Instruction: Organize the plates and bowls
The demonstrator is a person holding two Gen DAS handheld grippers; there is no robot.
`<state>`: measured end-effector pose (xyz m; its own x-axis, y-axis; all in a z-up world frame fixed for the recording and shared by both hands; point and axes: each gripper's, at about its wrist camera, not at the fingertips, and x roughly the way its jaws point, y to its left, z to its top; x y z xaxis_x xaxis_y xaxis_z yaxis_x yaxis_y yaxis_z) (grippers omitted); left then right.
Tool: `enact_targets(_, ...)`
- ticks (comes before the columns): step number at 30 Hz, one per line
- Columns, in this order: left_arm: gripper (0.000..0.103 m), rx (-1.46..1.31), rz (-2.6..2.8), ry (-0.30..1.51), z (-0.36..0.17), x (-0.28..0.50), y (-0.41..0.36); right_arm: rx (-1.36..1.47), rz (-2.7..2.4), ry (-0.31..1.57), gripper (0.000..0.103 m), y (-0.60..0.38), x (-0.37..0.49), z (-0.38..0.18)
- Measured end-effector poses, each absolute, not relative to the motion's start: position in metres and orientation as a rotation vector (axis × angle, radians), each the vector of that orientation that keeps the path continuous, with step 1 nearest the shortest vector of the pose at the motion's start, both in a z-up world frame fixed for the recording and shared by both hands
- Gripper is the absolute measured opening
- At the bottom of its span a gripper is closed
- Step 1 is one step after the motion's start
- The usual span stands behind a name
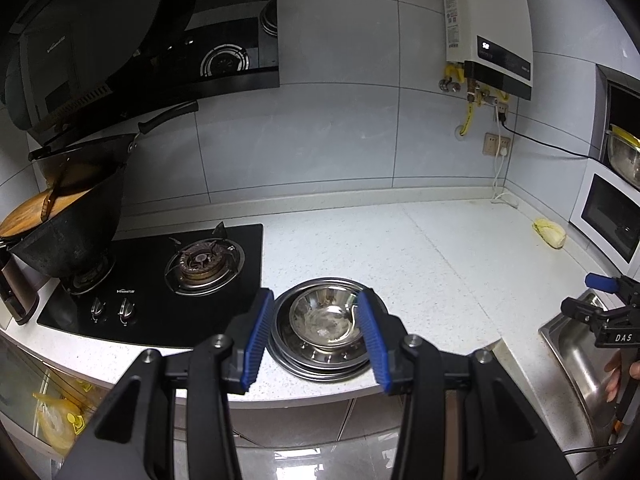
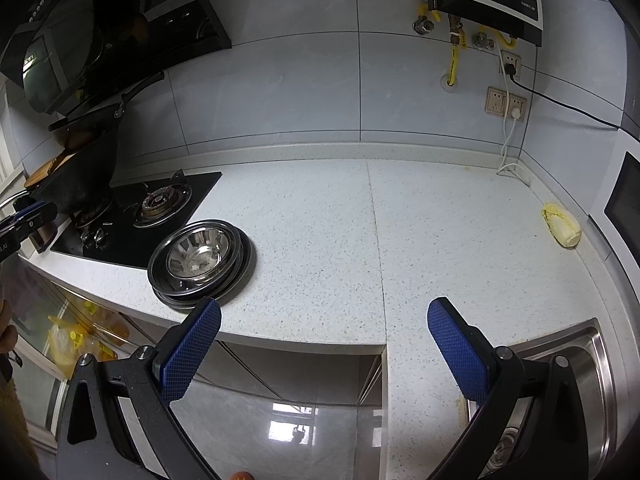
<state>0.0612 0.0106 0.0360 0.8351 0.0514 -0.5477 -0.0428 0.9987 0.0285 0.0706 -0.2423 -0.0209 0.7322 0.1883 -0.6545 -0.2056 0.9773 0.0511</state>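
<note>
Bowl [image 1: 326, 316] nests on stacked plates [image 1: 320, 364] between the spread left claw [image 1: 316, 338]; right claw [image 2: 324, 344] spread, empty.

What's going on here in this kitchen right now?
A person is tidying steel dishes with a hand-held gripper in each hand. A metal bowl sits nested in a stack of steel plates on the white counter, beside the gas stove. The left hand-held gripper hovers in front of the stack, jaws apart with nothing gripped. The right hand-held gripper is wide open and empty, near the sink. Nothing is being carried.
</note>
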Motion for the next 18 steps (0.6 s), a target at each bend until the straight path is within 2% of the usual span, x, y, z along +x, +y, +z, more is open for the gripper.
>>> enact_targets(18, 0.042, 0.025, 0.018, 0.582, 0.0360, 0.0626, 0.0001, -0.024, 0.205, 0.720, 0.102, -0.2487, 0.0694, -0.0235)
